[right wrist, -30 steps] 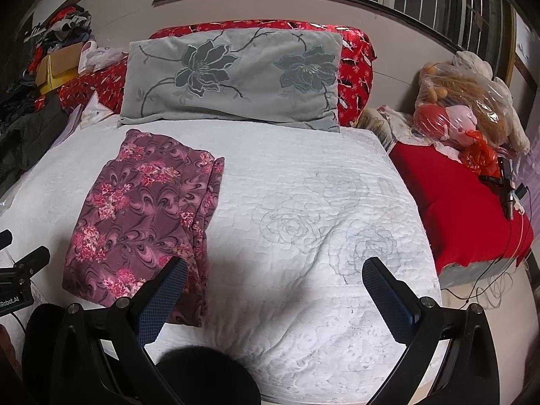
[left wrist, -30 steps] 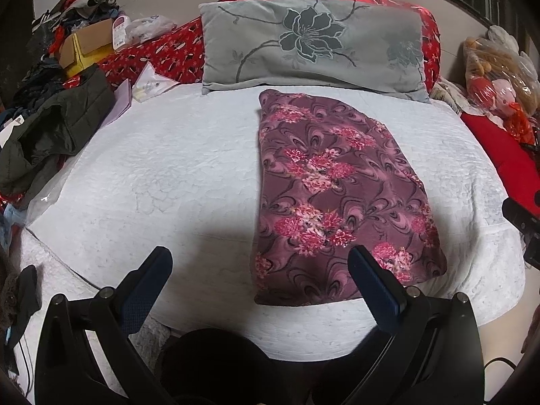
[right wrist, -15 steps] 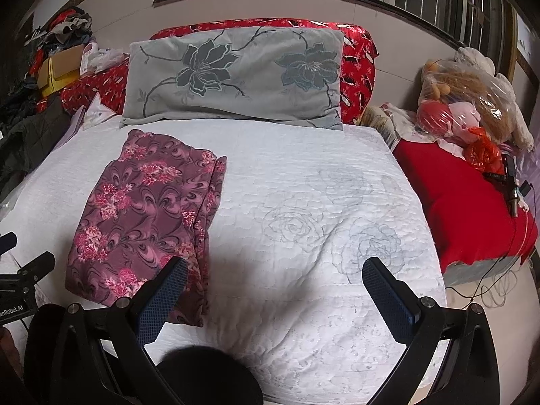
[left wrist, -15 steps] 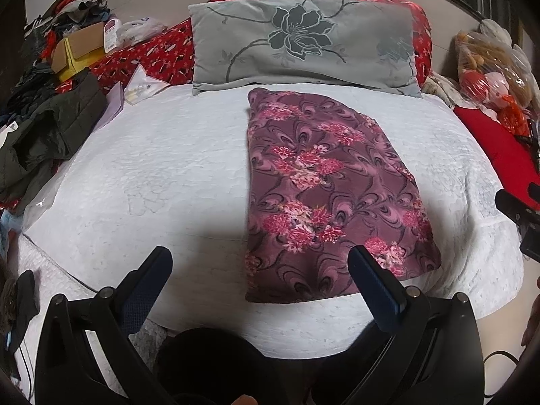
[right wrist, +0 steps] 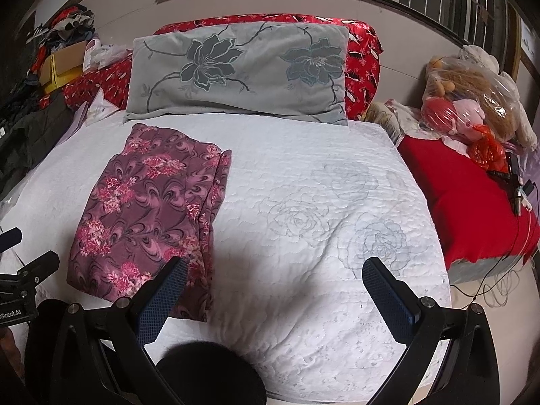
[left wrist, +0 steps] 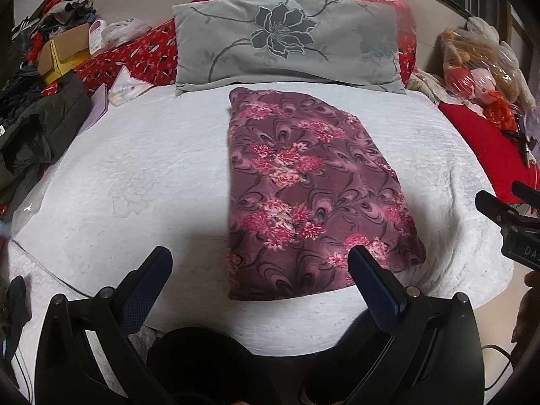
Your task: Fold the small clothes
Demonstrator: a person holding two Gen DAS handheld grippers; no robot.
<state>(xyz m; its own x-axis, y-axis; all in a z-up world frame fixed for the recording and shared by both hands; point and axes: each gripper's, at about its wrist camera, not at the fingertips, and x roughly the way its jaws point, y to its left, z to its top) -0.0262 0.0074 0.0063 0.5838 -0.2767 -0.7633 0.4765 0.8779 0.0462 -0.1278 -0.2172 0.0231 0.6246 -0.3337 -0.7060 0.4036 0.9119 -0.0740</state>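
Fold partly done, both claws wide and empty.

Floral garment point(left wrist: 303, 195) lying as a long flat panel on white quilt point(left wrist: 135, 175), far end near grey pillow point(left wrist: 287, 37) at 12 o'clock, near end toward 6. Stacked layered edges visible along its 3 o'clock side in right wrist view point(right wrist: 145, 216), so probably one lengthwise fold made already; crosswise fold or two likely left. Left gripper point(left wrist: 260, 270) spread wide, holding nothing, hovering short of near hem; right finger point(left wrist: 374, 283) overlapping the cloth's 5 o'clock corner in view, contact not certain. Right gripper point(right wrist: 273, 280) likewise spread wide, empty, over bare quilt; garment at its 10 o'clock.
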